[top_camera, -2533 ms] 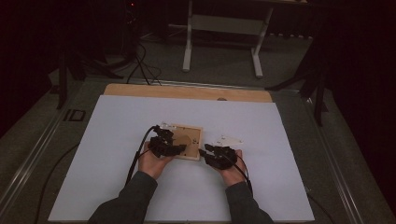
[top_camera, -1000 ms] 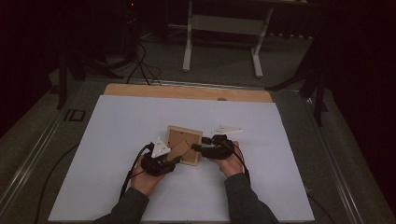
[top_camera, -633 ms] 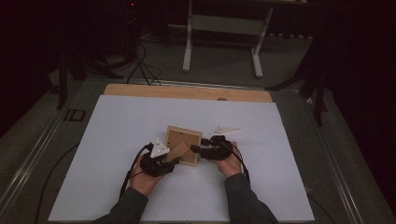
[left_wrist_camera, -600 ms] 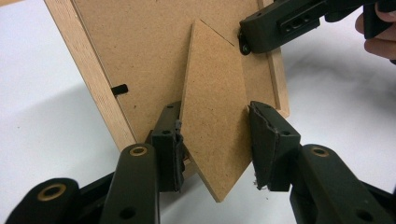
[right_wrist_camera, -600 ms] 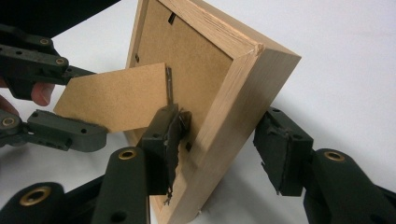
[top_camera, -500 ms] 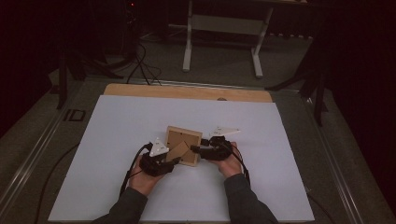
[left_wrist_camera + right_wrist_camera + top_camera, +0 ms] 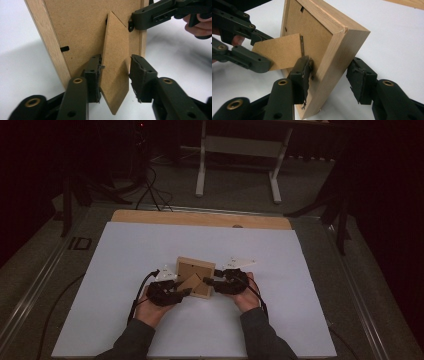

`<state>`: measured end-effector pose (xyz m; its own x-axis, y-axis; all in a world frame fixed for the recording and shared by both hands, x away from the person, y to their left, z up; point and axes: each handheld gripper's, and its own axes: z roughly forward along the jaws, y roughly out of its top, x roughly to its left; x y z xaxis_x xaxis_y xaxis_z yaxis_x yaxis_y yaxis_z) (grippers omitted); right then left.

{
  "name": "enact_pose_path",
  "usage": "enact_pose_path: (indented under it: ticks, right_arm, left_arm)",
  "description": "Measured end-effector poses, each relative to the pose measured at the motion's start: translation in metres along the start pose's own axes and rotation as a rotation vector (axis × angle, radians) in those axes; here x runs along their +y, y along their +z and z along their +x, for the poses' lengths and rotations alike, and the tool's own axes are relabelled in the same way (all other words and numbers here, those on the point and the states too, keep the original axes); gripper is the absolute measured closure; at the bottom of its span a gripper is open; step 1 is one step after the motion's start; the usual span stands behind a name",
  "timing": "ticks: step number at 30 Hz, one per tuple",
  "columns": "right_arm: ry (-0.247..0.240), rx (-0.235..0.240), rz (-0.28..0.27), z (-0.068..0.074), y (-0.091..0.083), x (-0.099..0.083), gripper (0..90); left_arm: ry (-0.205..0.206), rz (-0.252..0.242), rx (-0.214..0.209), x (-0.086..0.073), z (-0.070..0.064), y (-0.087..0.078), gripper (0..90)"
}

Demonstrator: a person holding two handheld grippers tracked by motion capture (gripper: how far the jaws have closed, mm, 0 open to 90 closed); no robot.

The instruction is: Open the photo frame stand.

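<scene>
1. the left tool [image 7: 113, 75] stands open around the fold-out easel leg [image 7: 115, 70] on the back of a small wooden picture frame [image 7: 82, 32]; one jaw touches the leg's face, the other stands just clear of it, so nothing is clamped.
2. the right tool [image 7: 330, 80] straddles the frame's [image 7: 337, 50] wooden side rail, one jaw on the fibreboard back, the other just off the outer face; it is open too, bracing rather than gripping as far as the pictures show.
3. from the high view, the left tool [image 7: 172, 290] and right tool [image 7: 220, 282] meet at the frame [image 7: 196, 270], which stands tilted near the middle of the white tabletop [image 7: 125, 260], close to the person's hands.
4. the leg [image 7: 277, 53] is already swung partway out from the back, hinged near its upper end.
5. the step in hand looks to be setting the leg so the frame can stand alone. to do it well, the left tool should close lightly on the leg's lower part and swing it about the hinge, not twist it, since thin board could crease or tear at the hinge.
6. the right tool should hold the rail firmly so the frame does not slide or topple on the smooth sheet, and let go only once the leg's foot and the frame's bottom edge both rest on the tabletop.
</scene>
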<state>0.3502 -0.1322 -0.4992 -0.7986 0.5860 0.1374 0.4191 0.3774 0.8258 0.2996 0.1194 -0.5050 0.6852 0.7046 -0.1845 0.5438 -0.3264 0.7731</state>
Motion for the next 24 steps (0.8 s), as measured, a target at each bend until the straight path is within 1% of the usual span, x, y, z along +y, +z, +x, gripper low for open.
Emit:
enact_pose_path:
  ticks: [6, 12, 18, 24]
  right_arm:
    - [-0.018, -0.004, -0.003, 0.0019, -0.0009, 0.0005, 53.4]
    - [-0.019, -0.007, -0.015, 0.003, -0.0024, 0.0009, 55.9]
    - [-0.03, -0.02, -0.031, 0.0039, -0.005, 0.0019, 59.1]
    - [-0.037, -0.026, -0.053, 0.0055, -0.0078, 0.0035, 60.4]
  left_arm:
    - [-0.003, 0.009, -0.017, 0.0008, 0.001, -0.0013, 66.3]
    - [0.016, 0.023, 0.008, 0.0022, 0.0013, 0.0002, 66.4]
    - [0.029, 0.03, 0.028, 0.0037, 0.0014, 0.0016, 66.3]
    - [0.035, 0.037, 0.043, 0.0038, 0.0028, 0.0036, 65.9]
